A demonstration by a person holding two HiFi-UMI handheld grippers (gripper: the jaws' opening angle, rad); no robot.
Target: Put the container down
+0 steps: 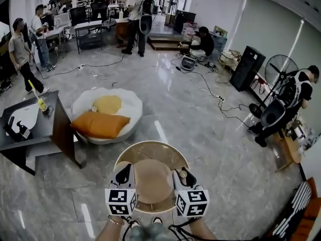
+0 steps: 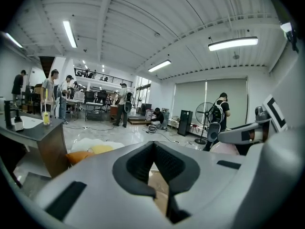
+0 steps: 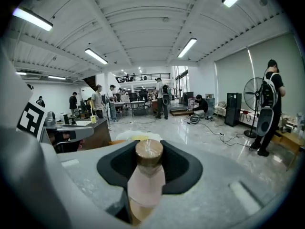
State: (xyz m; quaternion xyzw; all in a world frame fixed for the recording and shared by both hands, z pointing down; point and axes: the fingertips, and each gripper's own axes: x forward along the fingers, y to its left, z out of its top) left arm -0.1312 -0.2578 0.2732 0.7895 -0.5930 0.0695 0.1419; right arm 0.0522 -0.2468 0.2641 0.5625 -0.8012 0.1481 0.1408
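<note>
1. Pale pink, bottle-shaped container with a round brown lid: it stands between the jaws of the right gripper, which are clamped on its body, lid end pointing away at 12 o'clock.
2. Left gripper: jaws a narrow gap apart. Only tan surface shows through.
3. Both grippers are over a round tan table with a raised rim. Whether the container touches it, I cannot tell.
4. White round floor nest, at 11 o'clock from the table, holds an orange cushion and a yellow cushion.
5. Dark desk, at 9 o'clock, carries a small yellow bottle.
6. Floor: glossy grey marble with cables across it. Open hall with ribbed white ceiling and strip lights. People stand at 12 o'clock, and a pedestal fan is at 2 o'clock.
</note>
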